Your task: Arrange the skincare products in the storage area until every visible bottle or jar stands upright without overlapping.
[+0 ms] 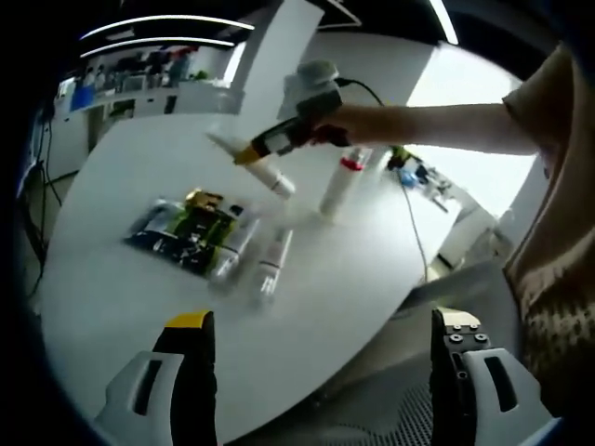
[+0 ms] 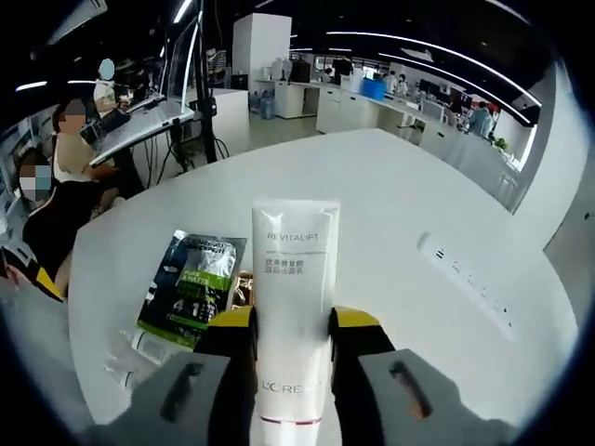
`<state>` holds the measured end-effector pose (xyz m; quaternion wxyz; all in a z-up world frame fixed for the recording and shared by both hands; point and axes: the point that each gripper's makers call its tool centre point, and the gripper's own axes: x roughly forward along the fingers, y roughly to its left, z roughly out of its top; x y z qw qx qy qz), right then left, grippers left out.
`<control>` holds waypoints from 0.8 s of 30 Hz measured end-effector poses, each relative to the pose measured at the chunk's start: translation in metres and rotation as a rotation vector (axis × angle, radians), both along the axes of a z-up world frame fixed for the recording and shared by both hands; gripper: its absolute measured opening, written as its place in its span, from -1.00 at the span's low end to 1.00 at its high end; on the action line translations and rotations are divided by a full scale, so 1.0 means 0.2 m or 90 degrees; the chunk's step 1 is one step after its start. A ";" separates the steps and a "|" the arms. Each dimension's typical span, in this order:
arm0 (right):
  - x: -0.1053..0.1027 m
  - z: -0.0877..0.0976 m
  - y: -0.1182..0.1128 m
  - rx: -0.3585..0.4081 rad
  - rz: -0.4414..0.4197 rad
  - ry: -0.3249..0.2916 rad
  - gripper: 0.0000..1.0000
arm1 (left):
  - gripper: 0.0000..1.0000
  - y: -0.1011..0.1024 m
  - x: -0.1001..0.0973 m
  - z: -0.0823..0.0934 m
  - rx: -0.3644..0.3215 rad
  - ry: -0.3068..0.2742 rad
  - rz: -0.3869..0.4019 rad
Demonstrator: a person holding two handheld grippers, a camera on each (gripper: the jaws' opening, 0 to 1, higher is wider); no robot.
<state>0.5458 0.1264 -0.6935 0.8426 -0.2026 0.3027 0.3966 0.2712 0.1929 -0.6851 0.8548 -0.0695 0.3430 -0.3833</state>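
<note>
A round white table [image 1: 121,279] spans both views in an open office. Centre-left of the left gripper view, a dark packet [image 1: 186,230] and tubes lie flat; the left gripper [image 1: 321,372] gapes empty. The right gripper [image 2: 290,336] clamps a white tube [image 2: 294,307], bottom centre of its view.

one white tube [image 2: 294,307] held up, one standing bottle [image 1: 340,184], two lying bottles [image 1: 275,263], one green packet [image 2: 193,284]

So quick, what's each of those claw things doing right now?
Left gripper: open, holding nothing, above the white table.
Right gripper: shut on the white tube, lifted above the table.
</note>
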 end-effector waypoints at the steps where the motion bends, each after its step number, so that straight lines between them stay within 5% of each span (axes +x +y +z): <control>1: -0.01 0.01 0.00 0.002 0.001 -0.003 -0.43 | 0.88 0.00 0.00 0.00 0.000 0.000 0.001; 24: -0.37 0.31 -0.07 0.106 -0.023 -0.046 -0.43 | 0.86 -0.09 0.04 0.14 0.012 -0.051 0.007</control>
